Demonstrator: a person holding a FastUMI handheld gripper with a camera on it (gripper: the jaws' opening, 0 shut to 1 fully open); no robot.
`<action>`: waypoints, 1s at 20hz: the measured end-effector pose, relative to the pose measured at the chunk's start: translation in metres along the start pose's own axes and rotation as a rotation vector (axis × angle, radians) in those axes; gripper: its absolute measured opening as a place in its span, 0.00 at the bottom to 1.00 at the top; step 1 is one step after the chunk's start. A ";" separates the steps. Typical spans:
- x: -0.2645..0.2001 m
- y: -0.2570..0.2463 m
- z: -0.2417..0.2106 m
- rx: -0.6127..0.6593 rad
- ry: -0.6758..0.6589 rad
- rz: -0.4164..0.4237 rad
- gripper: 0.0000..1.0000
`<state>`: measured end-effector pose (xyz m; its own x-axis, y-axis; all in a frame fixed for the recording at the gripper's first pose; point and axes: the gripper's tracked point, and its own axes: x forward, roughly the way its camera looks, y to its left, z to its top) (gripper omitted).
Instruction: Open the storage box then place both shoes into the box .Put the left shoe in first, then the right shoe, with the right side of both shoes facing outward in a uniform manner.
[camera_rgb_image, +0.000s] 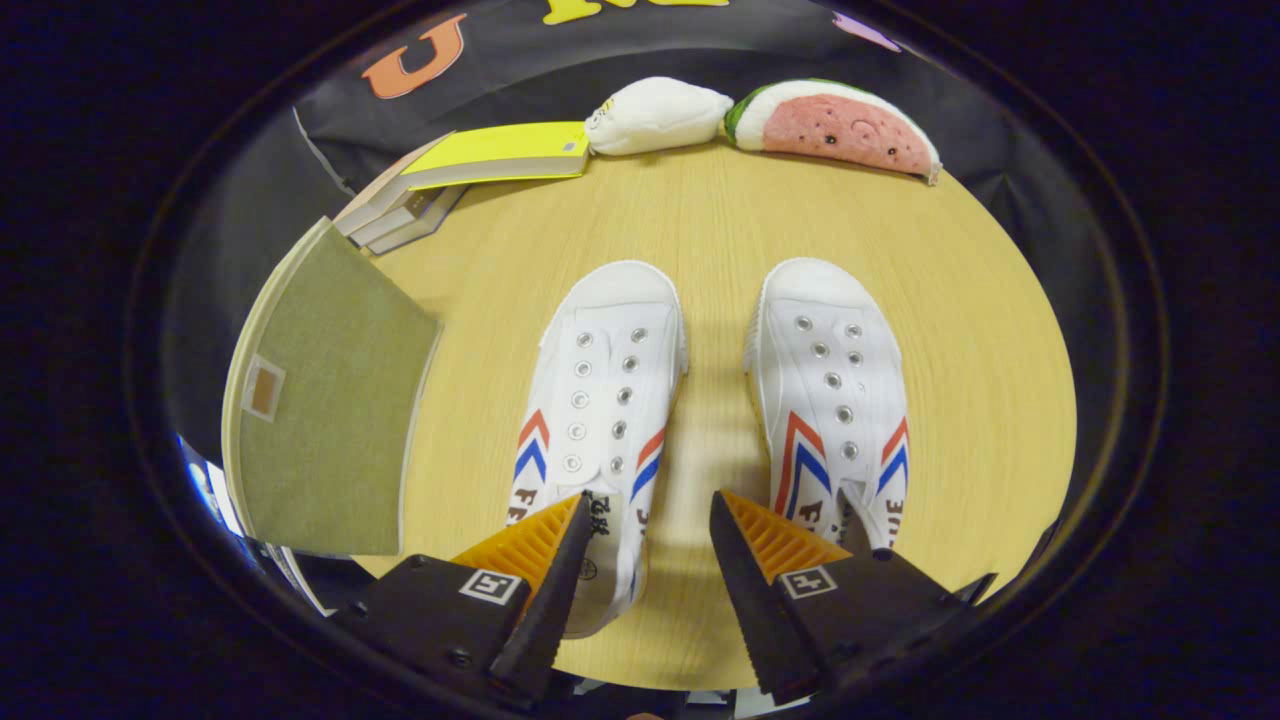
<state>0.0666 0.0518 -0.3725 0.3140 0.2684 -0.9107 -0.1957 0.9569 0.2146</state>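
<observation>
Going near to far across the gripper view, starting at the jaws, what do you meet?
Open gripper, holding nothing → two white shoes side by side: left shoe, right shoe → bare table → book stack → white plush and watermelon plush at the far edge.

- A yellow-covered book (500, 152) was seen lying atop a fanned stack of books (395, 215) at the far side of the wooden table (720, 220).
- A white plush toy (655, 115) was set touching a watermelon-slice plush (835, 125) along the far edge.
</observation>
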 end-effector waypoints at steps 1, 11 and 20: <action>0.003 -0.002 0.003 -0.007 0.015 -0.003 0.75; -0.004 0.017 -0.001 0.053 0.110 0.162 0.06; -0.136 0.089 0.000 0.107 -0.056 0.245 0.05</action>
<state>0.0064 0.1002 -0.2295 0.3208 0.4963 -0.8067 -0.1738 0.8681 0.4650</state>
